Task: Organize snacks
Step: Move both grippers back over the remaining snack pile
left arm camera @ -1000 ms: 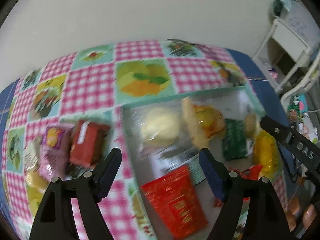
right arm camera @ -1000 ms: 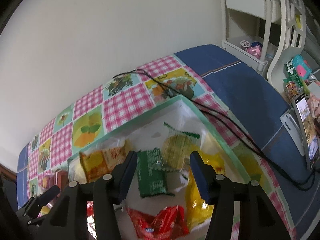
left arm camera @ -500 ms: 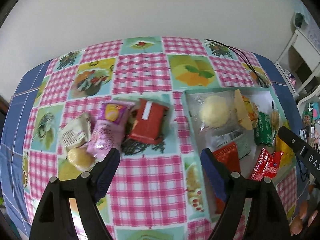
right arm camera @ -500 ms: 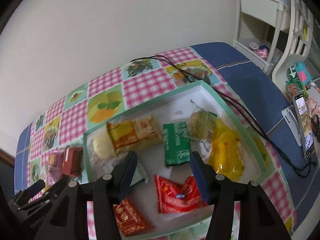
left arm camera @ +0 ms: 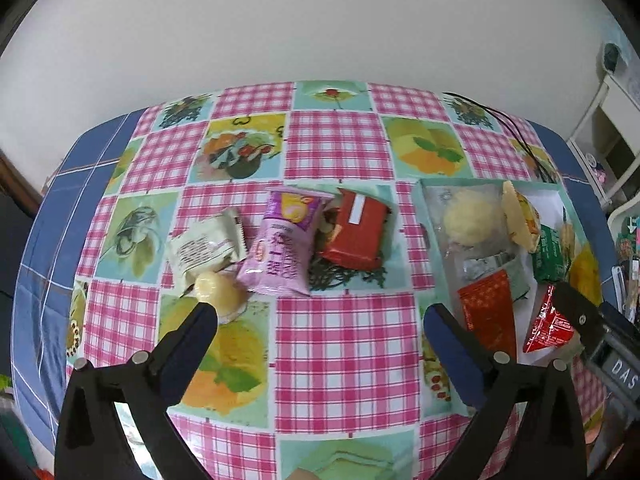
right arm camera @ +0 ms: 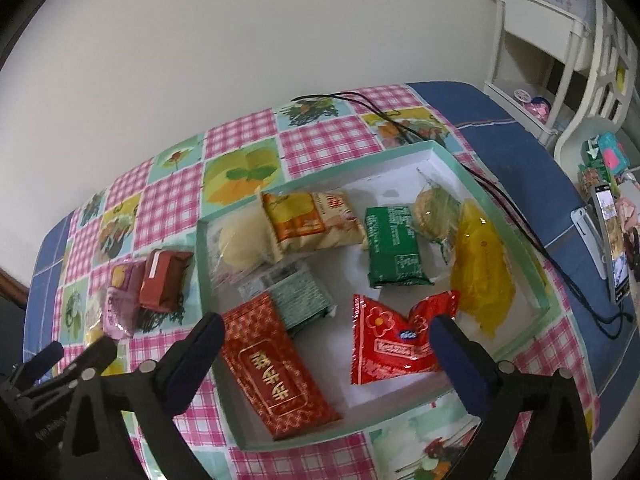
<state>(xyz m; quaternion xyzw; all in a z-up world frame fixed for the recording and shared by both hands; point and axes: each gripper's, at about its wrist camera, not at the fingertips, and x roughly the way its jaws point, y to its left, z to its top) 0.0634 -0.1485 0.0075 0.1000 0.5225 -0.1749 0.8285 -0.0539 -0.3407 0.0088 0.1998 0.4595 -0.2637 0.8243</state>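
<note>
A mint-rimmed white tray [right arm camera: 496, 208] holds several snacks: a red packet [right arm camera: 276, 368], a red bag [right arm camera: 392, 344], a green pack [right arm camera: 394, 252], a yellow bag [right arm camera: 480, 272], an orange pack [right arm camera: 312, 220] and a pale bun [right arm camera: 240, 240]. Left of the tray [left arm camera: 434, 216] lie a purple pack [left arm camera: 284, 248], a dark red pack [left arm camera: 356, 232], a white pack [left arm camera: 206, 244] and a yellow cake [left arm camera: 218, 292]. My left gripper [left arm camera: 320, 318] is open and empty above the cloth. My right gripper [right arm camera: 326, 332] is open and empty above the tray.
The table has a pink checked fruit-print cloth [left arm camera: 340, 144] against a white wall. A black cable [right arm camera: 500, 196] runs past the tray's right side. A phone on a stand [right arm camera: 612, 240] and a white shelf [right arm camera: 536, 40] are at the right.
Both grippers have pulled back and up from the tray. The left view has swung left, bringing the loose snacks on the cloth into full view. Both stay open.
</note>
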